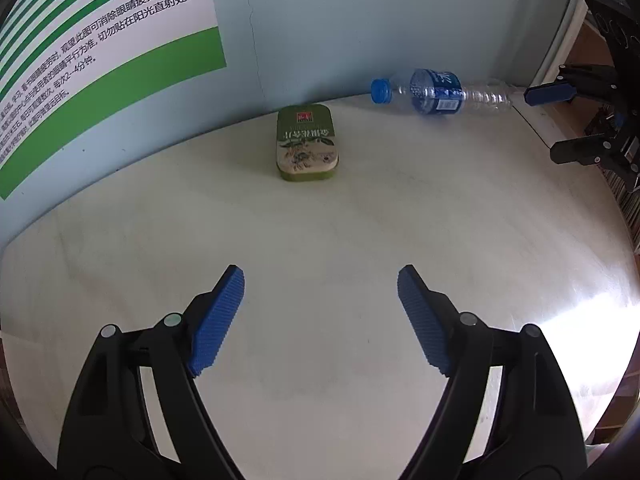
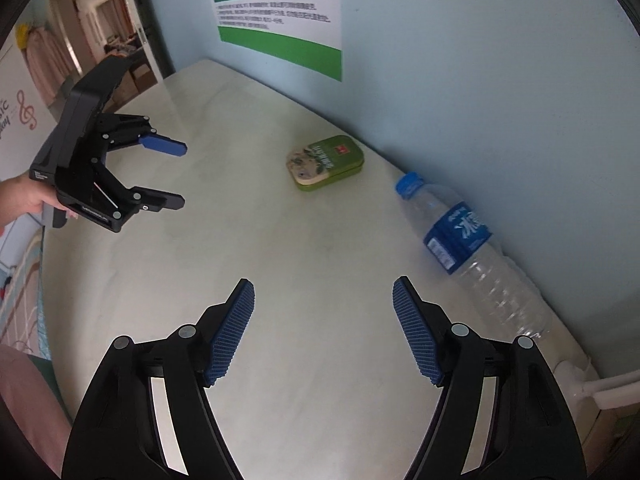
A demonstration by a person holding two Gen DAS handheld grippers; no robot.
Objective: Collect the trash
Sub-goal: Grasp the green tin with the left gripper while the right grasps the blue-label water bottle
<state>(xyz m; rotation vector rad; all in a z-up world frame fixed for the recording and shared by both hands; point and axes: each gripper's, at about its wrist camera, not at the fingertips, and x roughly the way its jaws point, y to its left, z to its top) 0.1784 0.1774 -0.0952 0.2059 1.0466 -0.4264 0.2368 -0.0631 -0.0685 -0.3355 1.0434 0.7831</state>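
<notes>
1. Left gripper (image 1: pixel 321 280): its jaws stand wide apart with nothing between them. It hangs above bare table (image 1: pixel 360 240), and the tin lies ahead of it, well apart. Seen from the right wrist camera it sits at the table's left side, held in a hand (image 2: pixel 24 198).
2. Tin (image 1: pixel 306 142): a green lidded tin lying flat near the wall, untouched by either gripper. It looks like one piece of trash not yet collected.
3. Bottle (image 2: pixel 460 240): a clear plastic bottle with a blue cap and blue label, lying on its side along the wall, to the right of the tin. It appears empty and is also not yet picked up.
4. Right gripper (image 2: pixel 323 292): released, jaws spread, empty. The bottle lies just to its right, near but not between the pads.
5. Judgement: collection has barely begun here. Both items remain on the table, both grippers are free, and no bin or bag is in view.
</notes>
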